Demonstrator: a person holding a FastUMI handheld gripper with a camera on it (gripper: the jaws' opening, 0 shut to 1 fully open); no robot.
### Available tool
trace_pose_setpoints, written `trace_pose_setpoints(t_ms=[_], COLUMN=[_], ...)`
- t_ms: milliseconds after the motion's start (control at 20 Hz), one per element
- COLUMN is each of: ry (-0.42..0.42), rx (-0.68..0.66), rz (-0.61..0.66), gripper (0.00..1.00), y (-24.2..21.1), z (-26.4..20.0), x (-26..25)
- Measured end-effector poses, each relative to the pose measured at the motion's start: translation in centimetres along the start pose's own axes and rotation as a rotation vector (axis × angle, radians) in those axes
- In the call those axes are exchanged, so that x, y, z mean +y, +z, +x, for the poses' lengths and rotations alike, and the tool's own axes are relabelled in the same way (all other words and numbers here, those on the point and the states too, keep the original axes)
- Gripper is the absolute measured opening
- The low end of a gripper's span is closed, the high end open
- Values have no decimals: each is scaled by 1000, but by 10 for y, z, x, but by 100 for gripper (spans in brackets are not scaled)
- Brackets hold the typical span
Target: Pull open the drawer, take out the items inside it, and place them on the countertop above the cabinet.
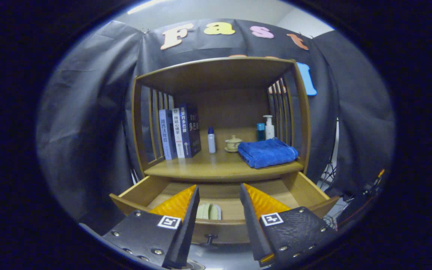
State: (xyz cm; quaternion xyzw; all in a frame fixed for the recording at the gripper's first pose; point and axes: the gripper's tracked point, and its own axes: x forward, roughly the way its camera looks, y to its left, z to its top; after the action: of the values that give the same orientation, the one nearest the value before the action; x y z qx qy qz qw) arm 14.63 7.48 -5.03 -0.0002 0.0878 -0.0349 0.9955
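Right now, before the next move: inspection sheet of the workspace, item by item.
Surface: wooden countertop above the cabinet, bare at its front middle.
Job's things: drawer pulled open; a pale green item lies inside near its front wall, just ahead of the fingers; knob below.
Clutter: books, small bottle, lidded cup, folded blue towel, pump bottle, blue container.
Grippers: gripper open over the drawer, holding nothing.
Cables: wires beside the cabinet, low down.
Surroundings: black cloth wall; stand legs.
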Motion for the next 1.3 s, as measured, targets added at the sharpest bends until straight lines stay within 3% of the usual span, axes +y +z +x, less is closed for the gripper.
trace_pose_setpoints(t_ms=[600, 1300], ry=[18, 64], rx=[189, 538], rz=[-130, -34], gripper=[64, 64], y=[-37, -104], z=[72, 115], x=[18, 23])
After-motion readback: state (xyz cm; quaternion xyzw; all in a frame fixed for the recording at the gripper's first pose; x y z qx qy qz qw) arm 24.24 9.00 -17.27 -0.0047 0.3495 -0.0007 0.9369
